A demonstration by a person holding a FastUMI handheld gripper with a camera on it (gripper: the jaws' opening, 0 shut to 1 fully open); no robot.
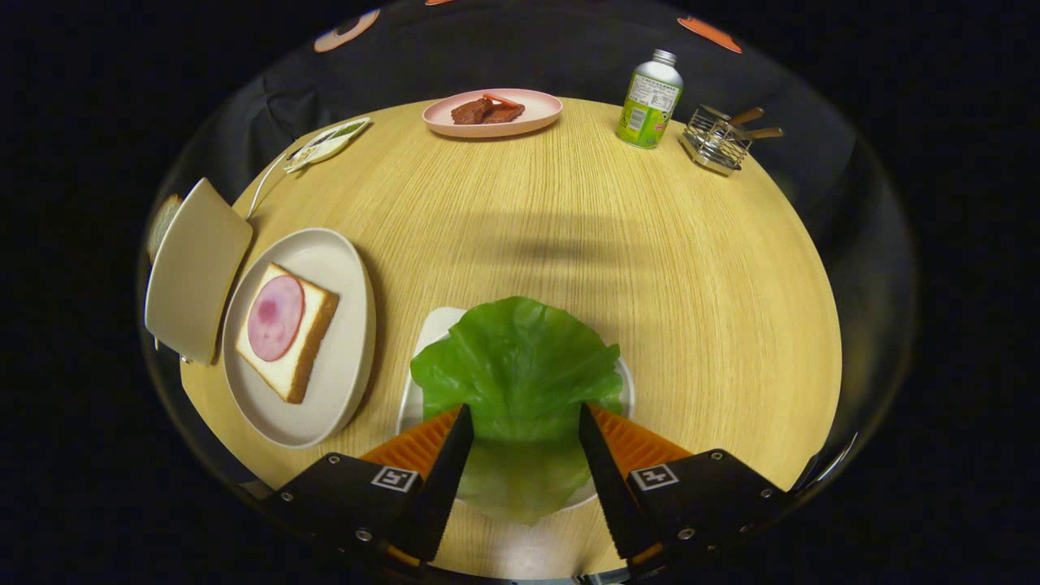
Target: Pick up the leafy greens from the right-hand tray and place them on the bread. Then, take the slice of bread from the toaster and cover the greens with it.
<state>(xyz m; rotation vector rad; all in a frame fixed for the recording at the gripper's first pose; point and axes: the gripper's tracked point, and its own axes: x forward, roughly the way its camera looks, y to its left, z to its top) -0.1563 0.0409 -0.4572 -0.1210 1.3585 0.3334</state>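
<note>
While my gripper (520, 422) hangs spread over the leafy greens (520, 366), nothing is placed on the bread (286, 331) left of them

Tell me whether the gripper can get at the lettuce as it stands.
Probably yes. The gripper is open with the lettuce lying between its fingers on the white tray, and nothing covers the leaf. The leaf lies flat, so catching an edge may be fiddly.
</note>
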